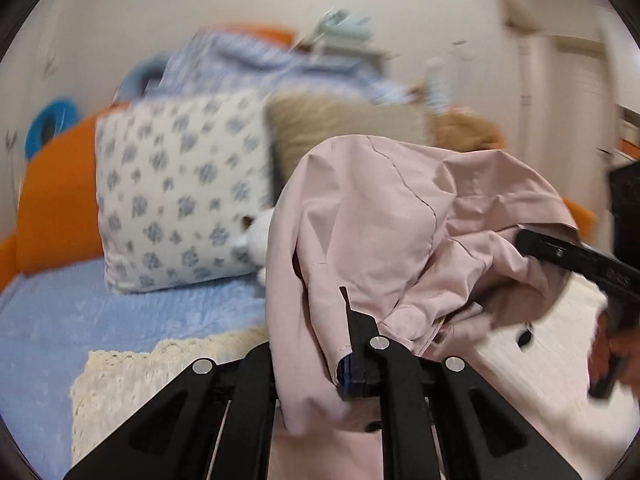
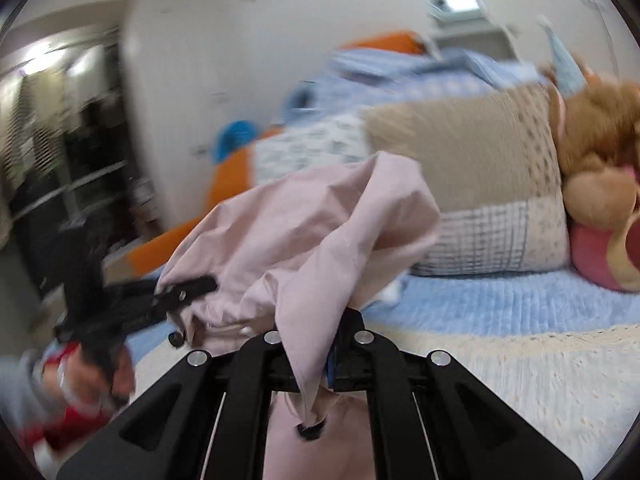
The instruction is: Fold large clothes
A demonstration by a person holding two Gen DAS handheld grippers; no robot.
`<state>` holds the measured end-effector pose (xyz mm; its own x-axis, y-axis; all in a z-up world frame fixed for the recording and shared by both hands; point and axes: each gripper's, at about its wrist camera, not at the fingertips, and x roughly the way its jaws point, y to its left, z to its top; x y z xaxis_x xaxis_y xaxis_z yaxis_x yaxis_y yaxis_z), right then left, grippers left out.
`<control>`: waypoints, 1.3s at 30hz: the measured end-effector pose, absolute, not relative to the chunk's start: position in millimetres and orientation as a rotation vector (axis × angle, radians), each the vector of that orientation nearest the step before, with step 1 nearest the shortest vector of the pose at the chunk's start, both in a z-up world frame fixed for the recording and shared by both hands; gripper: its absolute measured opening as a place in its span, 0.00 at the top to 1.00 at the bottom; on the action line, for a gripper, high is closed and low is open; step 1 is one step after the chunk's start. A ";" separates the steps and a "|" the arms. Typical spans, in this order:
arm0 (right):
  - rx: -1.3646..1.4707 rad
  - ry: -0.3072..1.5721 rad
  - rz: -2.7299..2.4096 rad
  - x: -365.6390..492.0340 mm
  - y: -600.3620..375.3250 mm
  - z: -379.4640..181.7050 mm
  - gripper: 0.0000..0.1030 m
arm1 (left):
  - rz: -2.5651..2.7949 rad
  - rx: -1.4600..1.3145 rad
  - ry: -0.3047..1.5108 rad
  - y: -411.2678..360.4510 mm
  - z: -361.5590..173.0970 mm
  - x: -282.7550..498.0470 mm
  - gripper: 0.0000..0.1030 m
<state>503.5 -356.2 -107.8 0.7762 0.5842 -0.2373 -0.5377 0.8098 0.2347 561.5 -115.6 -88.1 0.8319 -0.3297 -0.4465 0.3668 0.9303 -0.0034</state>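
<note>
Shirt (image 1: 384, 216), pink, bunched up, held up in air over bed (image 1: 120, 312). Pinched at both ends: L gripper (image 1: 352, 364) fingers squeezed tight on one bit of cloth, R gripper (image 2: 320, 360) fingers squeezed tight on another bit. Dark button (image 2: 310, 430) low down near R gripper. Under it, cream lace cover (image 2: 520, 372) on blue blanket. Behind, spotty pillow (image 1: 180, 192) w/ tan pillow (image 2: 472, 152) beside. Teddy (image 2: 600, 148) far right. Orange headboard (image 1: 52, 196) at back.
</note>
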 end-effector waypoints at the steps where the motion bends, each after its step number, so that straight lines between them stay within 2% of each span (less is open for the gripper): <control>1: 0.159 0.298 0.640 478.8 -363.8 -112.3 0.95 | -0.400 0.080 0.441 -111.7 -93.6 532.1 0.85; 3: 0.173 0.328 0.668 446.9 -375.0 -130.4 0.95 | -0.439 0.060 0.463 -107.8 -111.7 488.0 0.82; 7: 0.194 0.566 0.701 408.4 -374.6 -206.0 0.88 | -0.450 0.012 0.629 -102.3 -177.3 435.0 0.65; 8: 0.179 0.619 0.695 401.2 -370.6 -220.4 0.84 | -0.443 0.003 0.659 -101.7 -187.9 419.4 0.62; 9: 0.169 0.662 0.692 389.2 -367.0 -230.9 0.68 | -0.433 -0.007 0.673 -96.1 -193.2 412.4 0.52; 10: 0.169 0.676 0.699 377.3 -365.6 -231.6 0.55 | -0.433 -0.012 0.685 -92.2 -194.7 398.5 0.48; 11: 0.165 0.663 0.696 365.9 -366.2 -227.0 0.36 | -0.438 -0.001 0.681 -88.3 -190.3 383.9 0.45; 13: 0.150 0.572 0.698 333.0 -371.3 -206.2 0.27 | -0.447 0.048 0.651 -83.8 -174.5 362.8 0.38; 16: 0.172 0.405 0.705 288.1 -387.0 -155.7 0.25 | -0.455 0.122 0.550 -77.6 -129.2 332.7 0.34; 18: 0.189 0.304 0.710 270.0 -395.4 -128.8 0.22 | -0.477 0.071 0.458 -70.1 -91.4 320.5 0.34; 20: 0.236 0.268 0.700 267.8 -401.6 -114.7 0.20 | -0.507 -0.023 0.366 -64.7 -57.2 312.8 0.27; 22: 0.311 0.295 0.714 281.0 -406.0 -116.3 0.25 | -0.543 -0.077 0.332 -70.9 -38.6 312.5 0.26; 23: 0.341 0.343 0.698 291.6 -403.9 -122.8 0.36 | -0.556 -0.080 0.358 -81.4 -35.5 316.5 0.26; 24: 0.361 0.389 0.692 301.2 -399.4 -128.3 0.52 | -0.552 -0.074 0.399 -90.9 -37.3 324.0 0.26; 26: 0.412 0.504 0.696 312.9 -388.6 -149.4 0.67 | -0.561 -0.056 0.560 -116.6 -59.1 337.9 0.29; 27: 0.414 0.554 0.717 311.8 -378.9 -161.5 0.68 | -0.569 -0.042 0.614 -125.7 -70.1 336.9 0.34; 33: 0.254 0.825 0.657 312.6 -324.9 -236.9 0.70 | -0.452 0.162 0.920 -158.5 -182.6 339.7 0.34; 35: 0.190 0.879 0.619 315.9 -312.1 -257.9 0.72 | -0.425 0.193 0.916 -159.2 -208.4 335.2 0.33; 39: 0.064 0.852 0.559 307.0 -297.2 -249.9 0.70 | -0.396 0.221 0.901 -159.2 -204.7 332.8 0.32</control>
<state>307.0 -297.2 -249.9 0.5244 0.4914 -0.6954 -0.4417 0.8552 0.2712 332.8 -159.2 -204.7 0.5554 -0.2411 -0.7959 0.4236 0.9056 0.0213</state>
